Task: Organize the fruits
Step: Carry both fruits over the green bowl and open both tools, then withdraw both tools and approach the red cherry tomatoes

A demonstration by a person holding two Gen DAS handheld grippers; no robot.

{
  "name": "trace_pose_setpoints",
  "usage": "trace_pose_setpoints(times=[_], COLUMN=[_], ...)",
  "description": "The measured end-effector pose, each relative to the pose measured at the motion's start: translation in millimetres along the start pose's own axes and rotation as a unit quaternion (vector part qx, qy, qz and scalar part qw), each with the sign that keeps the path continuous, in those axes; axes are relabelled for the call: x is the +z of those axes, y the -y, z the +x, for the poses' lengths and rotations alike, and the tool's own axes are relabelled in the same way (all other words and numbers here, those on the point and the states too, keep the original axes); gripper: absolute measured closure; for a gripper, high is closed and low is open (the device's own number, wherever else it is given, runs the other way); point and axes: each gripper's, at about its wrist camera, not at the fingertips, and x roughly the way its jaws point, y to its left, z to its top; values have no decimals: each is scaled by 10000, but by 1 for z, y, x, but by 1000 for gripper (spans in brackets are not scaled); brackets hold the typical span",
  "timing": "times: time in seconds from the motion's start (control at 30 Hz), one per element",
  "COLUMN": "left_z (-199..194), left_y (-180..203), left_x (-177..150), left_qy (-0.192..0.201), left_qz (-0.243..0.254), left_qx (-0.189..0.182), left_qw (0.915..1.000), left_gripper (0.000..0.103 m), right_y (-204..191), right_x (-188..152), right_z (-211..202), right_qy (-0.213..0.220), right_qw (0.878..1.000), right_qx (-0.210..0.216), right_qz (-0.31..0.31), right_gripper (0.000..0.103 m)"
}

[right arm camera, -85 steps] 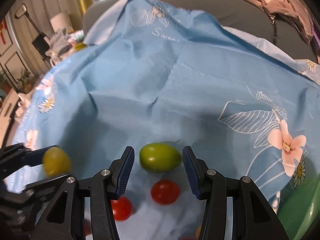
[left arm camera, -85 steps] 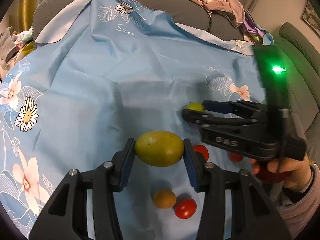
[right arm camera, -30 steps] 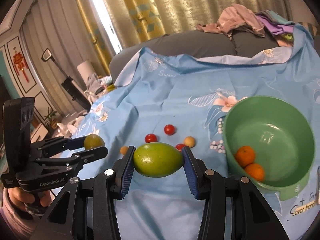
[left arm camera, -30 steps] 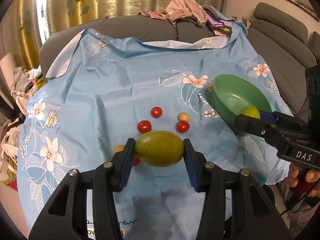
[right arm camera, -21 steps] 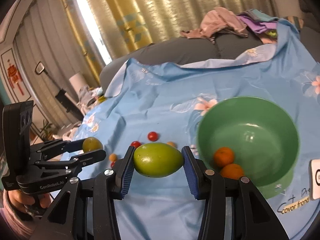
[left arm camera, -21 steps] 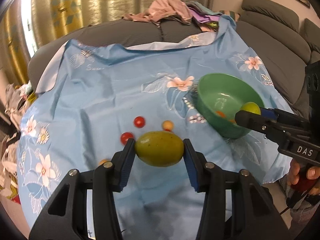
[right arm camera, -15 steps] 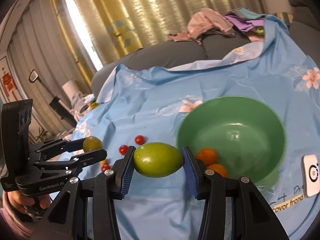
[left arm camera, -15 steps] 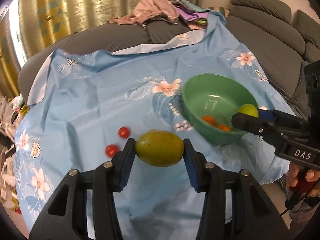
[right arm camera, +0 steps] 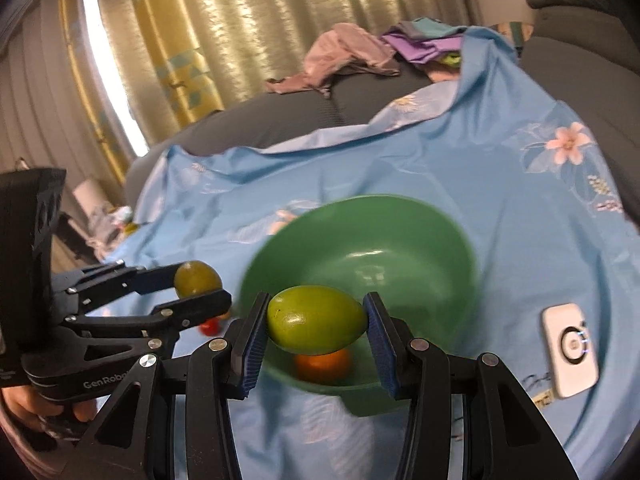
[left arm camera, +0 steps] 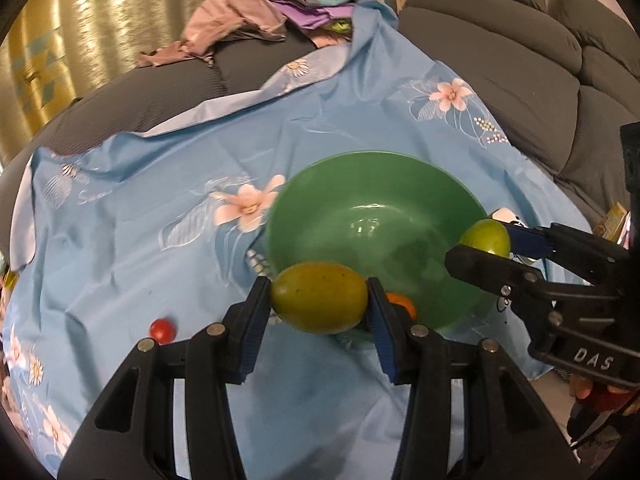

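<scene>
My left gripper (left arm camera: 319,300) is shut on a yellow-green mango (left arm camera: 319,297) and holds it over the near rim of the green bowl (left arm camera: 320,200). My right gripper (right arm camera: 316,326) is shut on a greener mango (right arm camera: 316,319), also above the bowl's (right arm camera: 400,220) near edge. An orange (right arm camera: 322,366) lies in the bowl under it; it shows in the left view too (left arm camera: 402,305). Each gripper shows in the other's view: the right one (left arm camera: 486,246) at the bowl's right rim, the left one (right arm camera: 198,284) left of the bowl.
A blue floral cloth (left arm camera: 140,208) covers the sofa seat. A red cherry tomato (left arm camera: 162,330) lies on it left of the bowl, another (right arm camera: 210,326) shows under the left gripper. A white device (right arm camera: 570,346) lies right of the bowl. Clothes (left arm camera: 232,20) are piled on the sofa back.
Both grippers have carried their mangoes from the loose fruit on the left over to the green bowl, which now sits close under them. Both stay shut.
</scene>
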Motion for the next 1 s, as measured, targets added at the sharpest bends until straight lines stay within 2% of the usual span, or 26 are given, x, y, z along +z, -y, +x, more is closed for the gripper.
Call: trace_pose_setpoints(times=[0.33, 0.6, 0.63, 0.7, 0.77, 0.83, 0.9, 1.0], left_z=[34, 31, 29, 24, 18, 9, -1, -17], left_y=[12, 10, 10, 9, 8, 5, 1, -6], left_x=[2, 2, 2, 1, -1, -2, -6, -16], left_qy=[-313, -240, -221, -161, -91, -29, 18, 80], left_qz=[204, 211, 210, 203, 189, 151, 97, 16], left_qx=[-1, 69, 77, 146, 222, 288, 417, 627], left_qw=[9993, 9995, 9995, 9996, 9995, 9995, 9991, 9980], left_gripper=[55, 53, 52, 36, 29, 29, 18, 11], right_y=[13, 13, 13, 11, 8, 5, 1, -7], right_x=[-7, -7, -7, -6, -5, -4, -4, -5], right_z=[16, 18, 18, 14, 10, 6, 2, -4], right_qy=[-212, -333, -325, -275, -218, -179, -147, -116], right_qw=[9990, 9981, 9981, 9981, 9981, 9981, 9986, 9994], right_qx=[-374, -517, -521, -540, -572, -575, -491, -292], right_qz=[-75, -71, -83, -105, -114, -126, -114, -107], right_gripper=[55, 55, 55, 55, 54, 54, 53, 53])
